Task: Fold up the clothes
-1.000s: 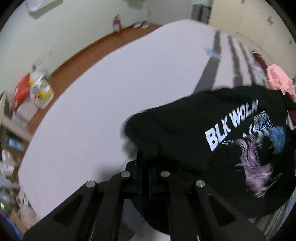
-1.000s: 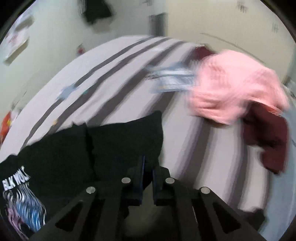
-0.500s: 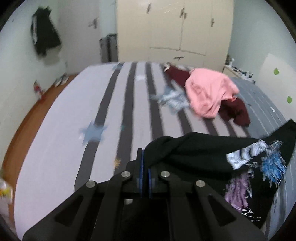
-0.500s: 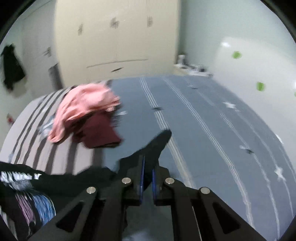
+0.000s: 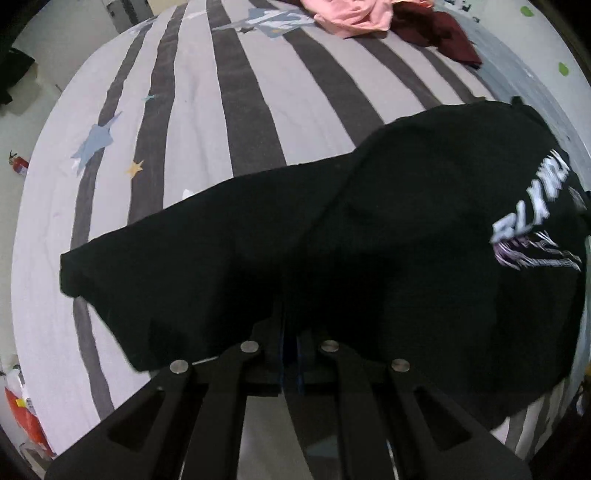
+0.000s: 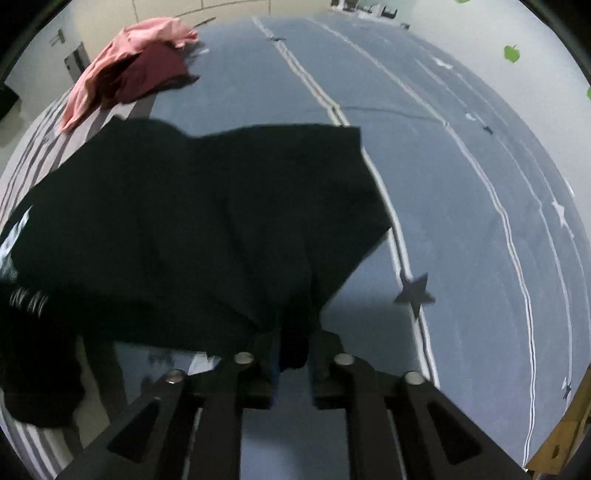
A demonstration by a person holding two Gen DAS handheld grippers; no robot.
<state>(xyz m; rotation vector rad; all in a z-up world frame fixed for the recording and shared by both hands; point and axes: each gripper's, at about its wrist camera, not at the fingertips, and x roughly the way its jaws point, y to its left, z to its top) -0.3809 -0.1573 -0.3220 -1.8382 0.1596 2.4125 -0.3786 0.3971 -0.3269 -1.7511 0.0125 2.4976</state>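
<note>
A black T-shirt [image 5: 406, 258] with white lettering and a purple print lies spread across the bed, one sleeve stretched out to the left. My left gripper [image 5: 290, 306] points down at its near edge. Its jaws are opening by a narrow slit, and the cloth's folds still run in between the pads. In the right wrist view the same black T-shirt [image 6: 184, 221] covers the left half. My right gripper [image 6: 293, 332] is opening too. A strip of black cloth hangs loose in the gap between its pads, with space on both sides.
The bed cover is grey-and-dark striped [image 5: 192, 110] on one side and blue-grey with white lines [image 6: 461, 221] on the other. A pink garment [image 5: 351, 14] and a maroon garment [image 5: 443, 33] lie heaped at the far end. An orange bag [image 5: 26, 424] sits on the floor at the left.
Both grippers have swung over the bed and come down, bringing the black T-shirt from hanging in the air to lying spread on the cover. The right jaws have parted visibly, the left only slightly.
</note>
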